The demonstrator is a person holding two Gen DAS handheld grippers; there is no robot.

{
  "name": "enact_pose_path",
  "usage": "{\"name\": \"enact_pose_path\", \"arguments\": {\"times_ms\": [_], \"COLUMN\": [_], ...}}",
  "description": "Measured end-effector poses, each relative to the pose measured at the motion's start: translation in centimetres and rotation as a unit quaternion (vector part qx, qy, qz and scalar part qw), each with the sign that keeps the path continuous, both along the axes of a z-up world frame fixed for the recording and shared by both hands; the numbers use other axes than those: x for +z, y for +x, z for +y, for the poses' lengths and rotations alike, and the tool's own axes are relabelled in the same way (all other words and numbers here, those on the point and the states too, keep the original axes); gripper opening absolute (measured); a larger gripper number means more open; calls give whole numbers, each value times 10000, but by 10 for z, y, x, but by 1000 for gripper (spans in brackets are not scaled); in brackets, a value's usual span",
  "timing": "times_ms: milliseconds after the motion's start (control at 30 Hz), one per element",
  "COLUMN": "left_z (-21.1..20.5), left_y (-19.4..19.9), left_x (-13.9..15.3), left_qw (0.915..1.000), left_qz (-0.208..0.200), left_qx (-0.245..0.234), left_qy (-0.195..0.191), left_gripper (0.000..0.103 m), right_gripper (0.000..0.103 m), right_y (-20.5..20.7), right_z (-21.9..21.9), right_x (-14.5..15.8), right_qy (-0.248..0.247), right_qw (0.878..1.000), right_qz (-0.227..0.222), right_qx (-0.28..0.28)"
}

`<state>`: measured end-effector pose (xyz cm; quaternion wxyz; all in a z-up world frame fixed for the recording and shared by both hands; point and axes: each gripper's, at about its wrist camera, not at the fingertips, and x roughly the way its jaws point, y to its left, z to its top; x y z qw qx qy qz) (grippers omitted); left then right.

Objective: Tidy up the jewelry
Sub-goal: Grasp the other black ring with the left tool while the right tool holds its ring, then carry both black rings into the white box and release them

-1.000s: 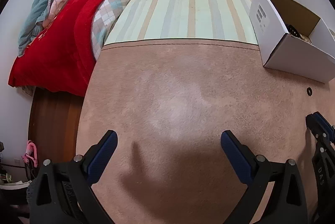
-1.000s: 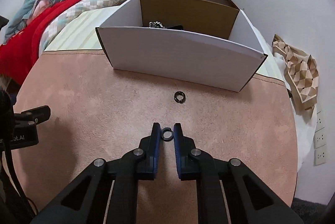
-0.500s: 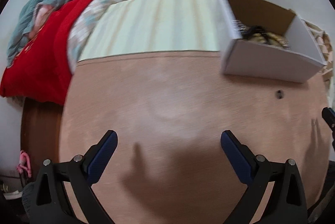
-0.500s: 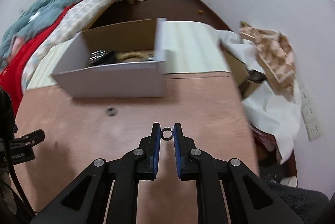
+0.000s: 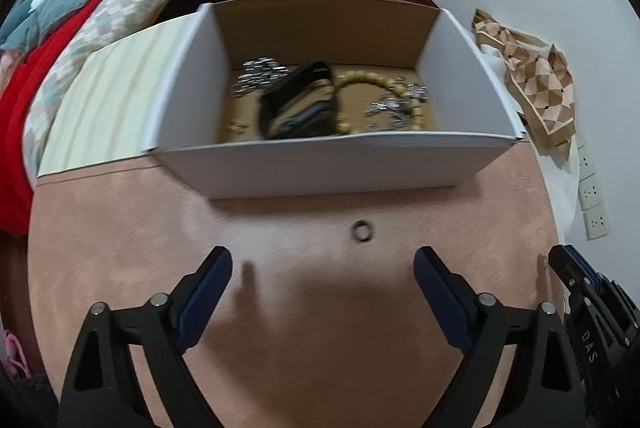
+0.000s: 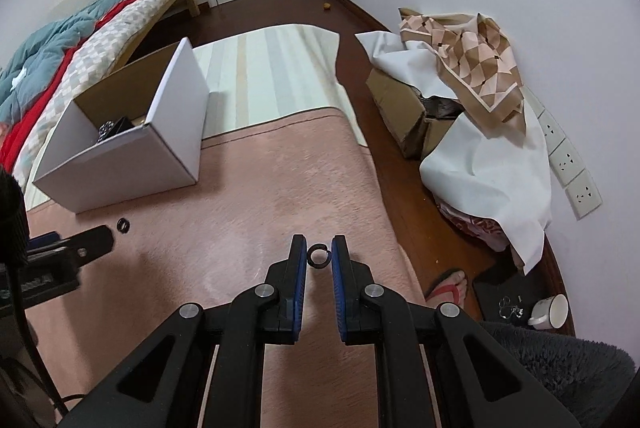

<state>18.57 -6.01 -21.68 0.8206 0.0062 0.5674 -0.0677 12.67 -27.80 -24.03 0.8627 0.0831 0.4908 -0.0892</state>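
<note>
Right gripper (image 6: pixel 319 255): the blue-padded black two-finger gripper is nearly closed and pinches a small dark metal ring (image 6: pixel 319 256) by its sides, lifted clear of the pink plush rug (image 6: pixel 280 187).
Left gripper (image 5: pixel 322 280): the matching blue-padded gripper is spread wide and holds nothing; it hovers low over the rug, pointing at the box.
Second ring (image 5: pixel 361 230): another small dark ring lies flat on the rug, just ahead of the left gripper's open fingers and near the front wall of the box, not touching it.
Box (image 5: pixel 328 163): a white cardboard box with a brown inside stands open on the rug, to the left of the right gripper and apart from it.
Box contents: a black glossy band (image 5: pixel 298 107), a string of pale yellow beads (image 5: pixel 352 83), and two clusters of silvery chain pieces (image 5: pixel 260 73); blur keeps a finer count out of reach.
Step in hand: carrying the pinched ring to the box, by the look of it.
Next move: the right gripper probably needs to swing left, clear the box wall and open over the inside; the left gripper seems placed to close on the loose ring.
Count: two rings, one box, two grippers.
</note>
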Motion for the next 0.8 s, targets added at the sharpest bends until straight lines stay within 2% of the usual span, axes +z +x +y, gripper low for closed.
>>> {"name": "enact_pose_path", "arguments": {"times_ms": [33, 100, 233, 300, 367, 600, 800], "left_z": [-3, -10, -15, -17, -17, -19, -15], "left_y": [1, 3, 9, 10, 10, 10, 6], "left_x": [-1, -2, -6, -8, -10, -11, -8], "left_qw": [10000, 9999, 9998, 9997, 9997, 9995, 9994], "left_qz": [-14, -35, 12, 37, 53, -28, -77], "left_qx": [-26, -102, -199, -224, -237, -308, -341], "left_qy": [4, 20, 40, 32, 39, 64, 11], "left_gripper": [90, 74, 59, 40, 26, 10, 10], "right_gripper": [13, 13, 13, 13, 13, 13, 13], "right_y": [0, 0, 0, 0, 0, 0, 0], "right_z": [0, -4, -9, -11, -11, -11, -10], "right_x": [0, 1, 1, 1, 2, 4, 12], "right_qy": [16, 25, 71, 82, 95, 127, 144], "right_qw": [10000, 10000, 9998, 9998, 9997, 9997, 9996], "right_qz": [-6, -16, -27, -38, -44, -71, -161], "right_qx": [-27, -82, -176, -196, -205, -198, -200]}}
